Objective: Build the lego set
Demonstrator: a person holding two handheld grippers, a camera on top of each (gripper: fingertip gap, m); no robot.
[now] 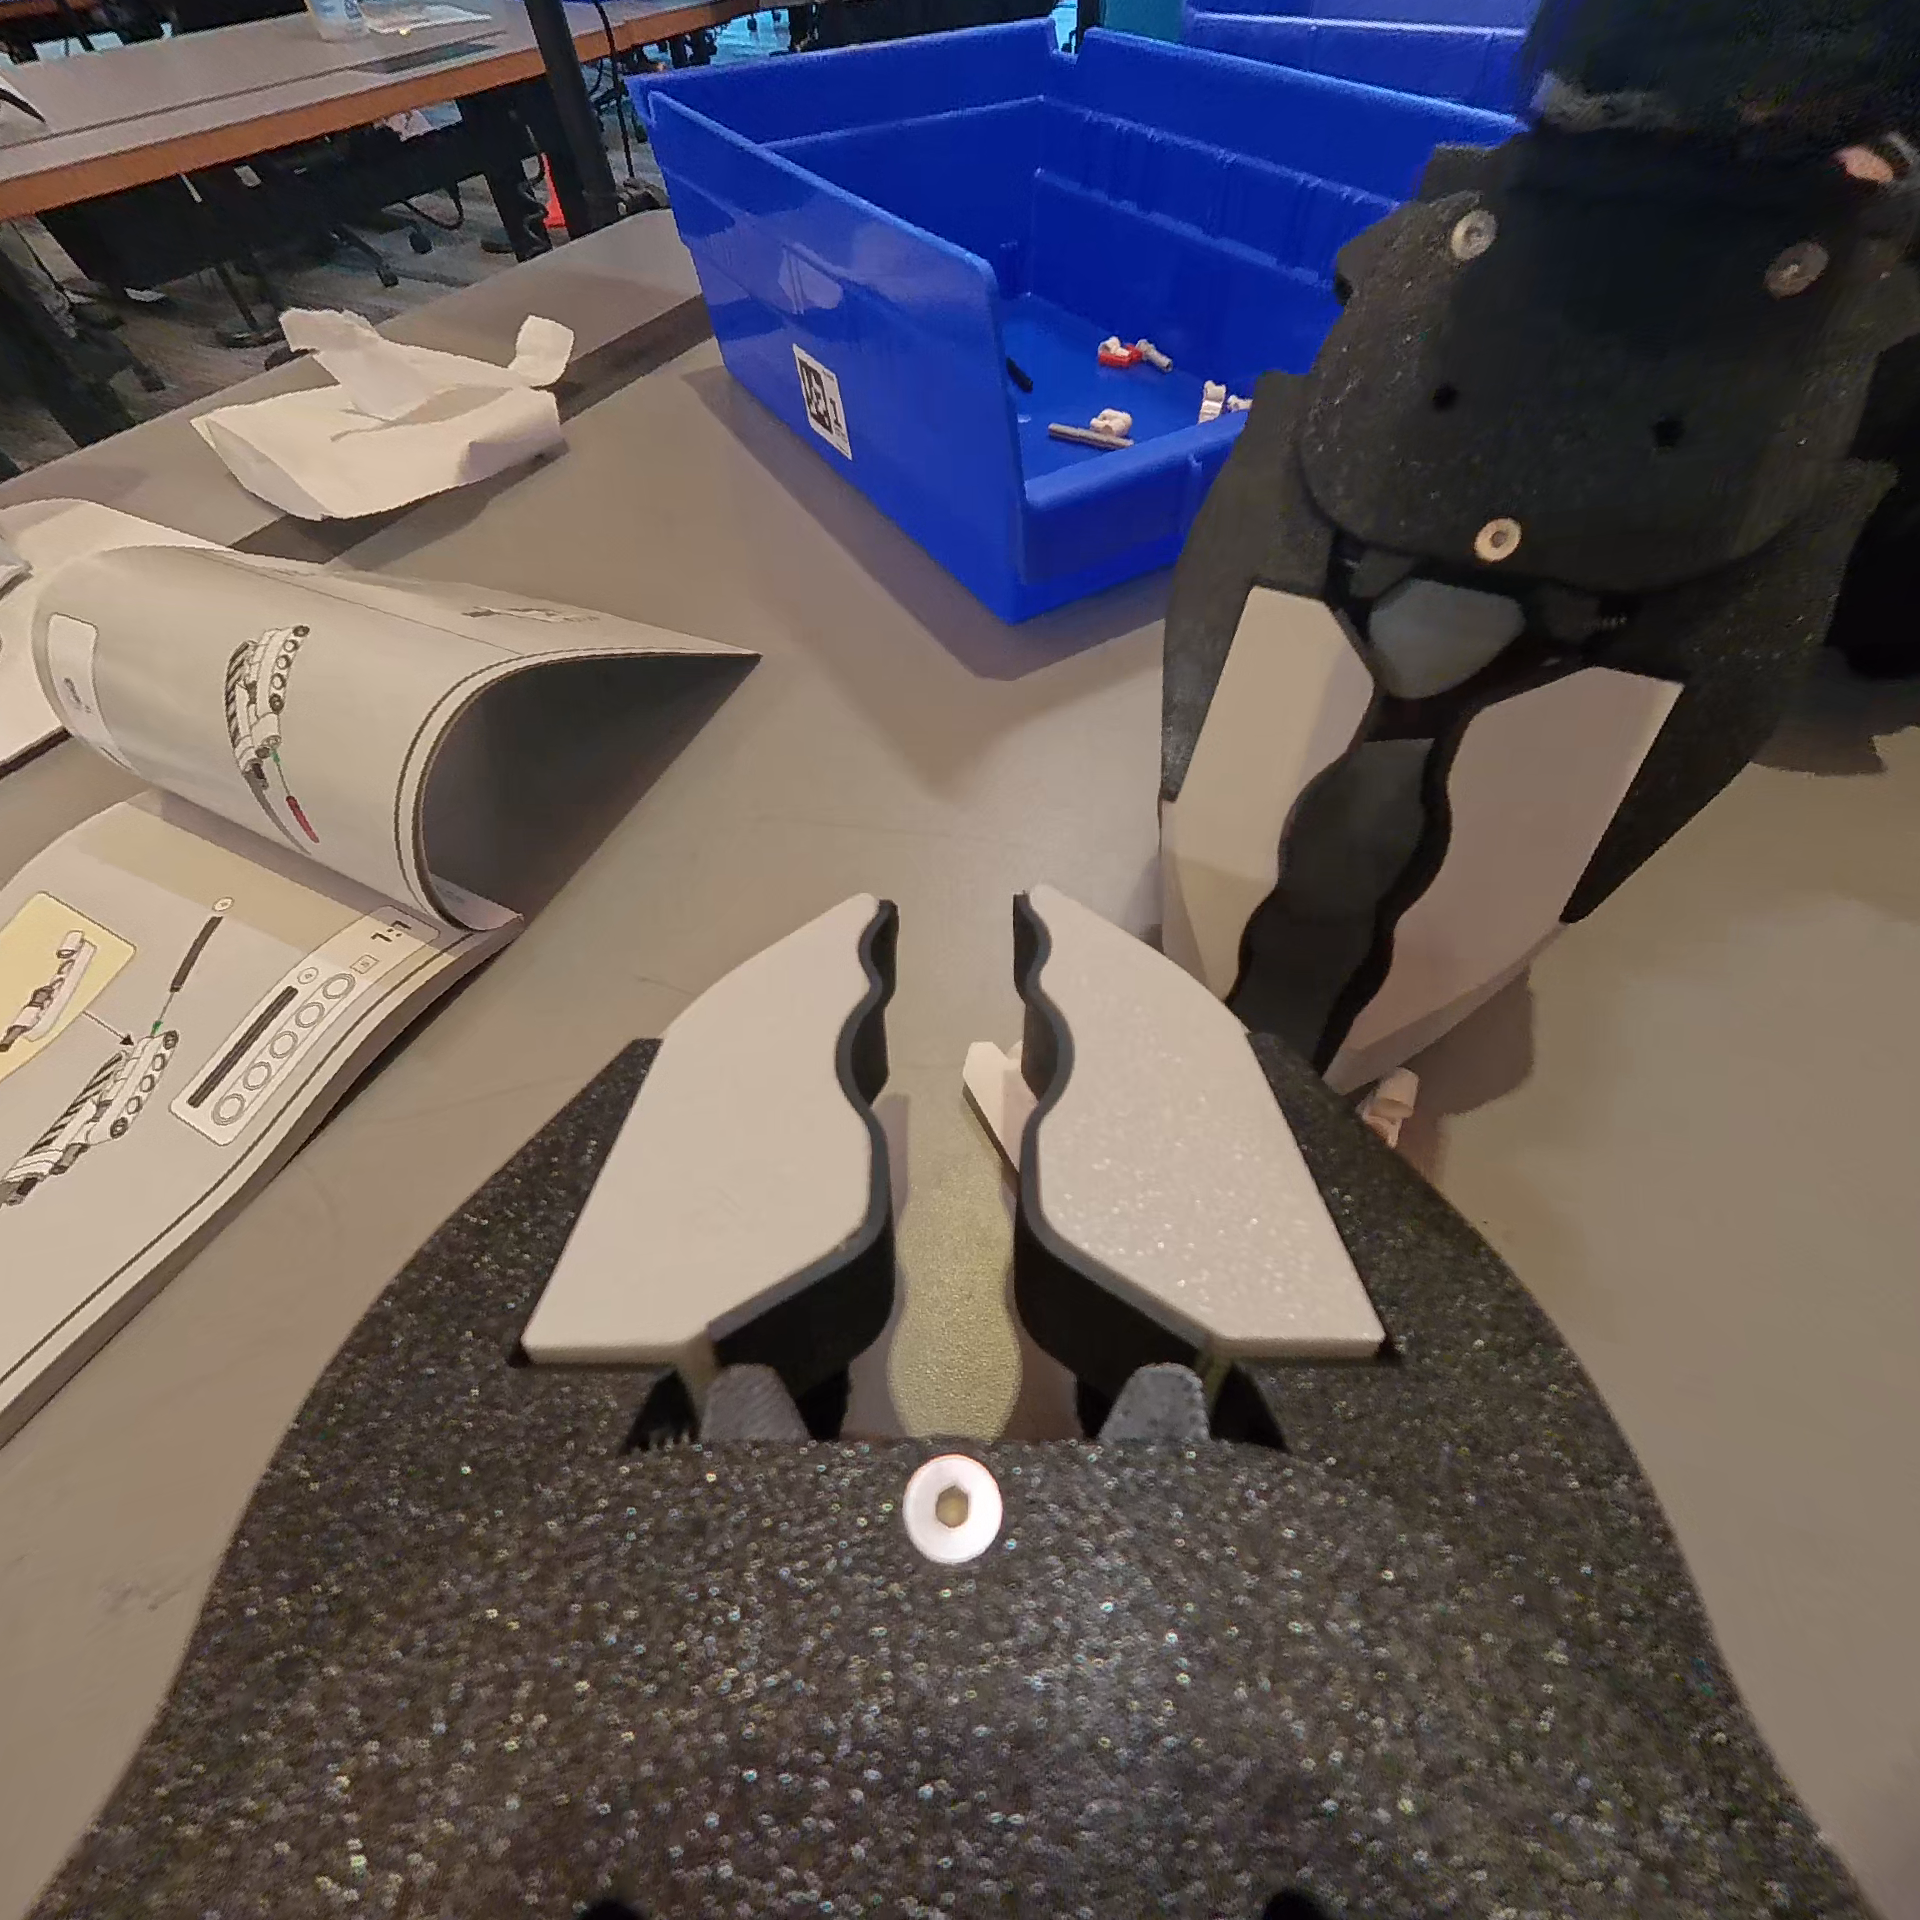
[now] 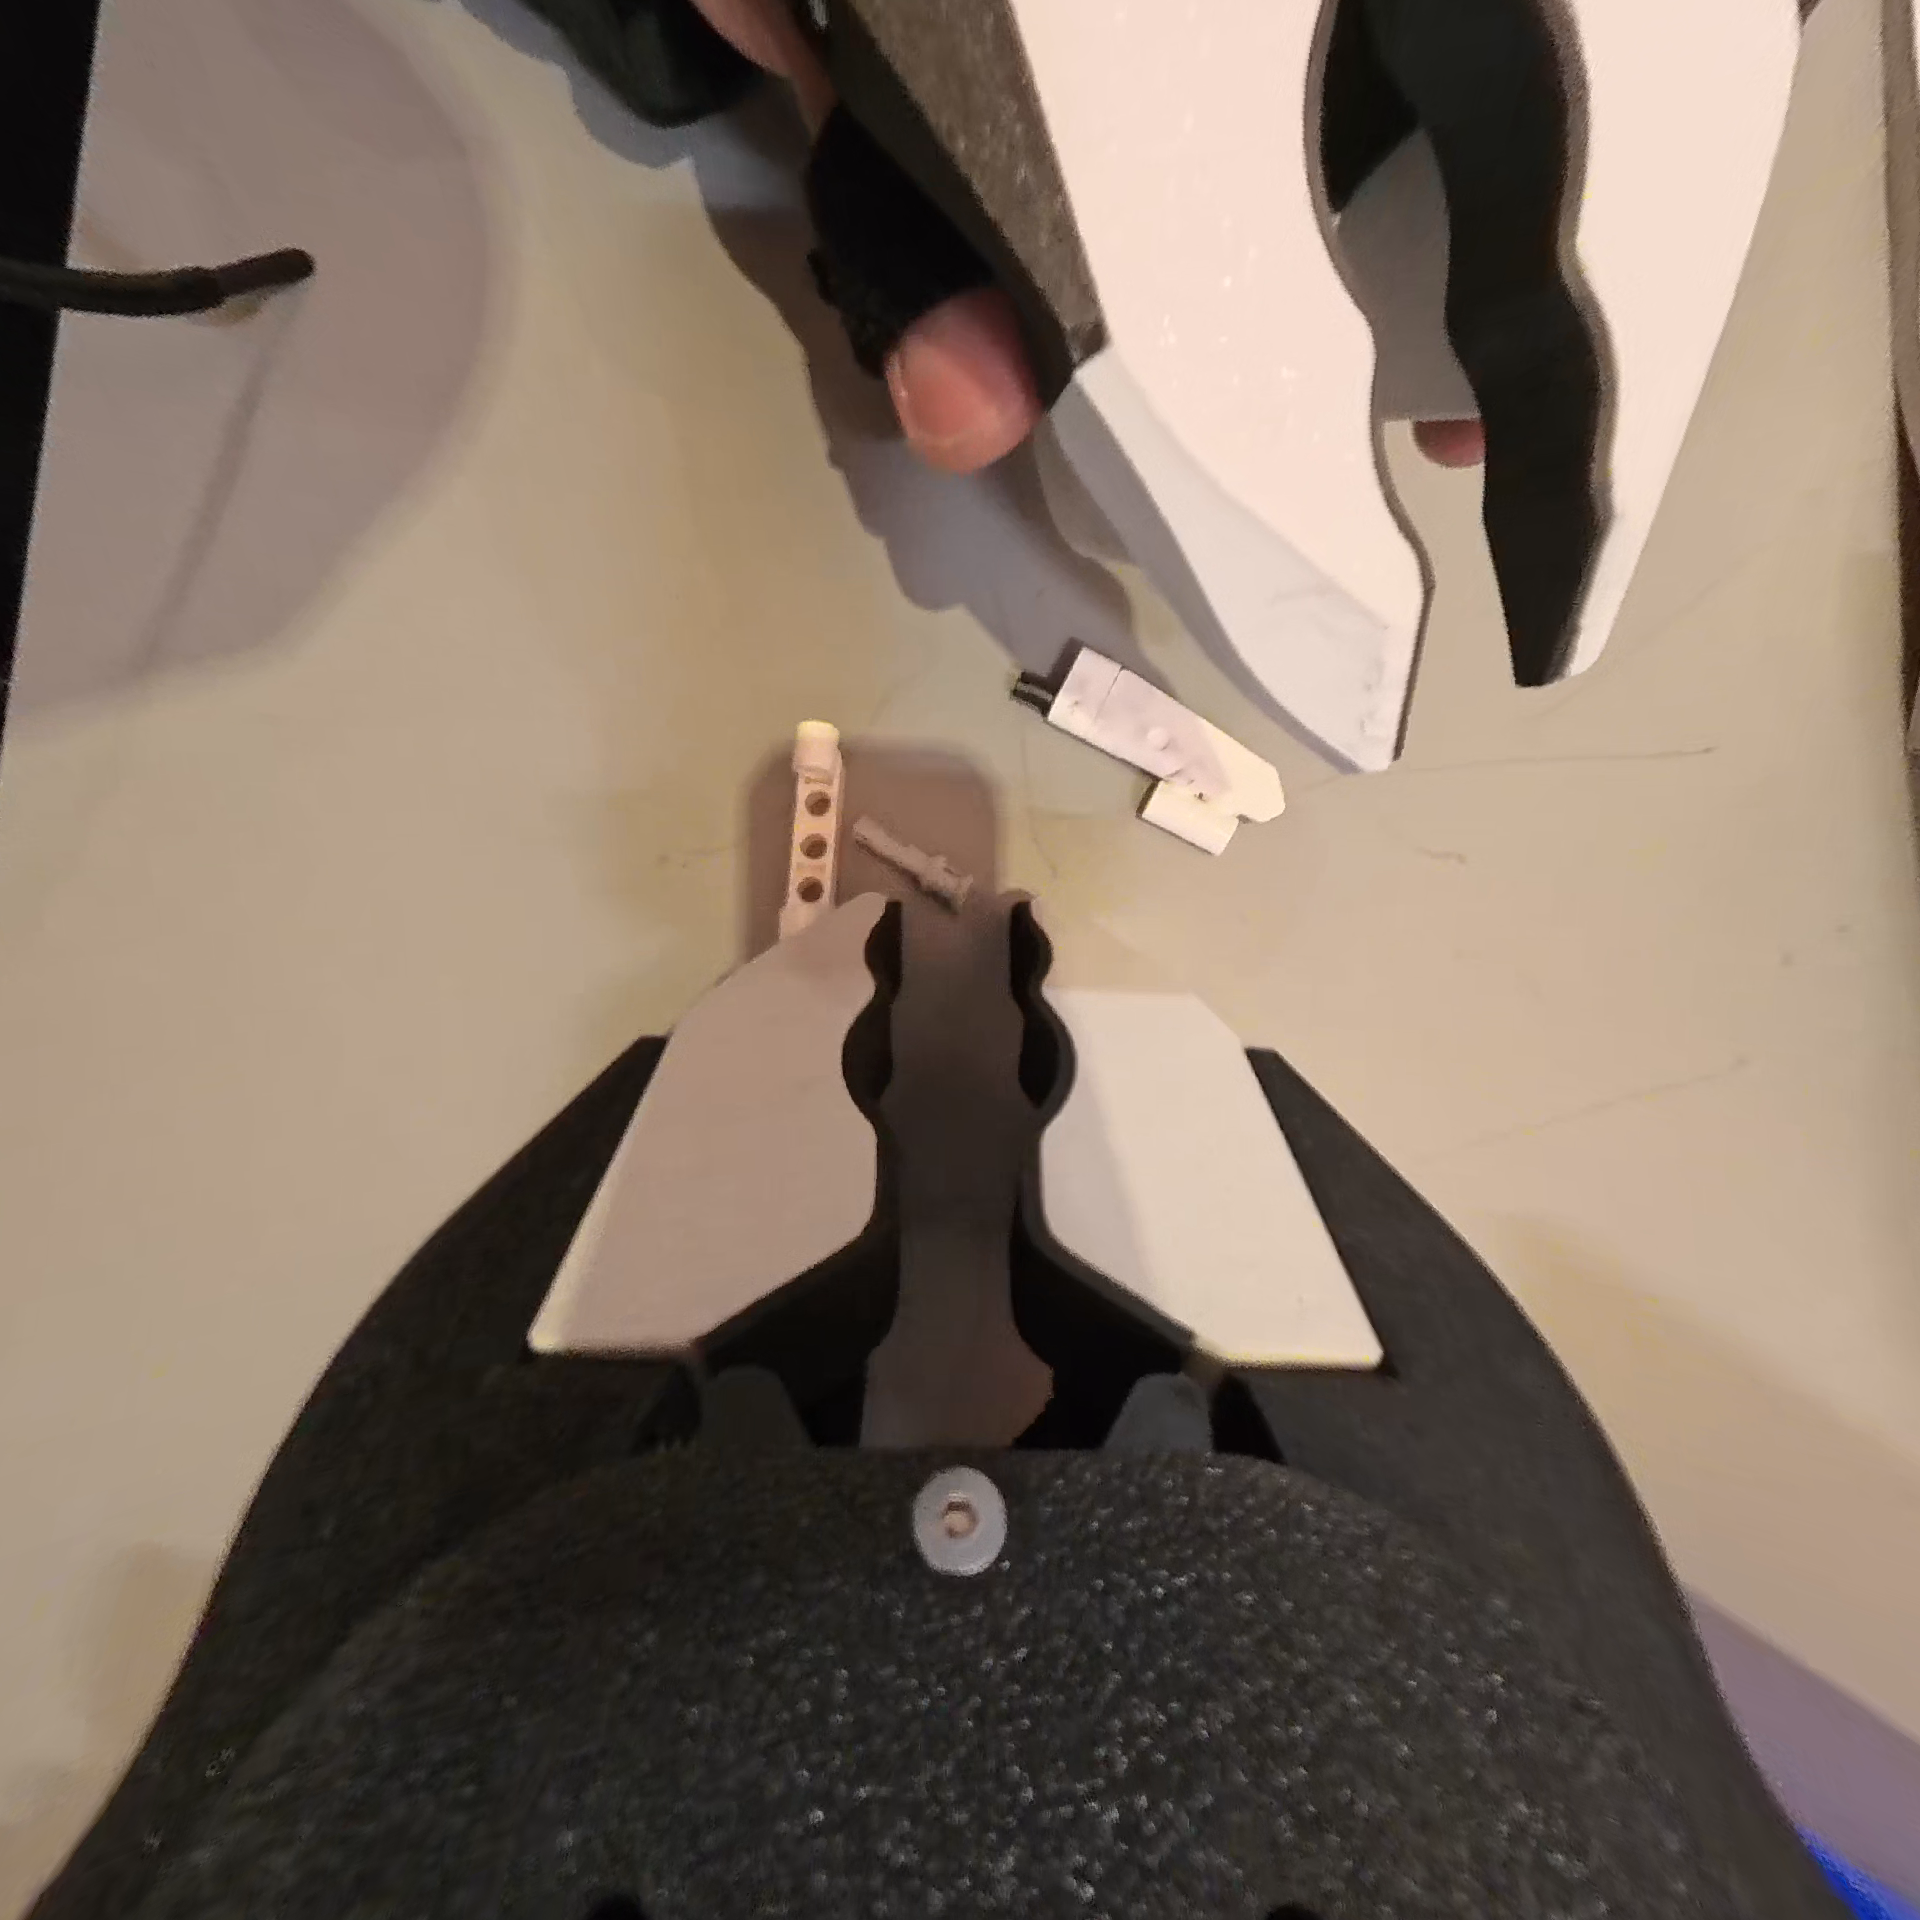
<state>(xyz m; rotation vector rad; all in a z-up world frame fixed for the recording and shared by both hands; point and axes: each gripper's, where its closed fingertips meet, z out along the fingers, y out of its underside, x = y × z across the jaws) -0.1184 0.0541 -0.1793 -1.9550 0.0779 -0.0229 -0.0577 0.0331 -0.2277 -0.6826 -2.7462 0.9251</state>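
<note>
Right up close, black grainy shell of the left gripper, grey fingers parted, gripping nothing. Down in the gap, hard against the inner side of its right finger, a white block piece. Lying flat on the table as far as can be told from the other camera, not pinched.

Over on the right gripper, same story: fingers spread, bare tabletop between them. Pointing pretty much straight down. Just ahead of the tips, a little grey pin, close but apart from both pads. Beside the left fingertip, a cream beam with holes, its near end tucked under that finger. Can't tell if touching.

Both grippers crowded close over the same patch of table, tips just beside each other. A thumb poking out along the left gripper's edge.

Surface-wise: plain grey table, a few faint scuffs. Open instruction booklet off to the left with a page curling up, crumpled paper towel behind it, blue bin at the back with a handful of small parts inside. Black cord trailing in at one edge. Further back, office-type room, long desks and chair legs.
</note>
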